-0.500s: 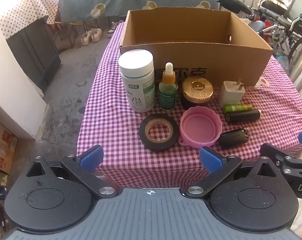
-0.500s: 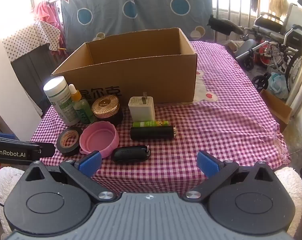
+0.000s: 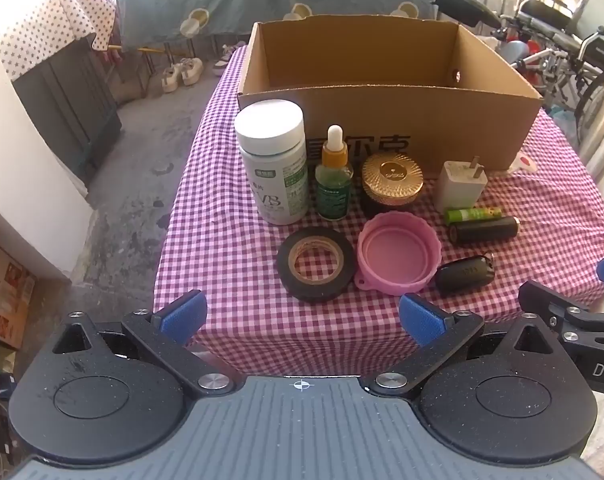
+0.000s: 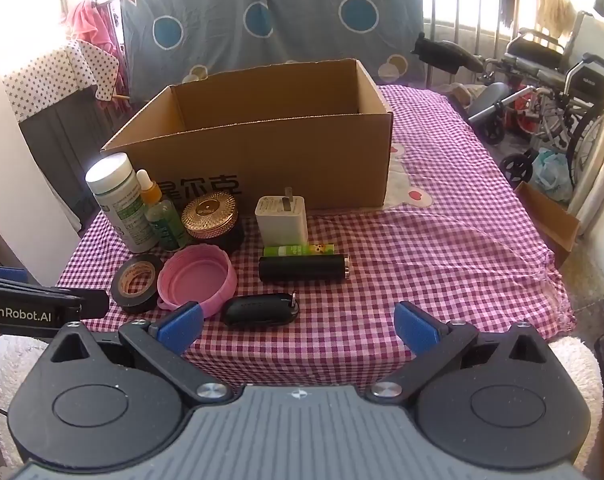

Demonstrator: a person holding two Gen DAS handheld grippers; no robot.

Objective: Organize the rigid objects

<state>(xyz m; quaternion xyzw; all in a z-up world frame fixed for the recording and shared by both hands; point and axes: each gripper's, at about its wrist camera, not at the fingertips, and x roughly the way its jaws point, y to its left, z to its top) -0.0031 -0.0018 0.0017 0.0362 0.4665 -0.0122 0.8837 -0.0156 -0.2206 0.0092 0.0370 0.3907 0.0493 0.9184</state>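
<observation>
We find the bench [image 3: 222,240], covered in a purple checked cloth, carrying all the task's things. The largest is an open cardboard box [image 3: 422,132] at the far side; what we can see of its inside holds nothing. In a row just in front of its near wall stand, from left to right in the left wrist view, a white pill bottle [image 3: 274,168], a green dropper bottle [image 3: 333,184], a dark jar with a gold lid [image 3: 392,184] and a white plug adapter [image 3: 460,188]. Nearer to us lie a pink lid [image 3: 398,258], hollow side up, and a roll of black tape [image 3: 316,264] flat beside it on its left, the two very close or touching. To the right lie a black cylinder [image 3: 484,230] on its side, a slim green tube [image 3: 472,214] just behind it, and a black key fob [image 3: 464,274] nearest the bench edge. The left tongs [image 3: 300,316] hang over the near edge with jaws wide apart and nothing between them. The right tongs [image 4: 298,322] likewise stand fully apart and empty, short of the key fob.
</observation>
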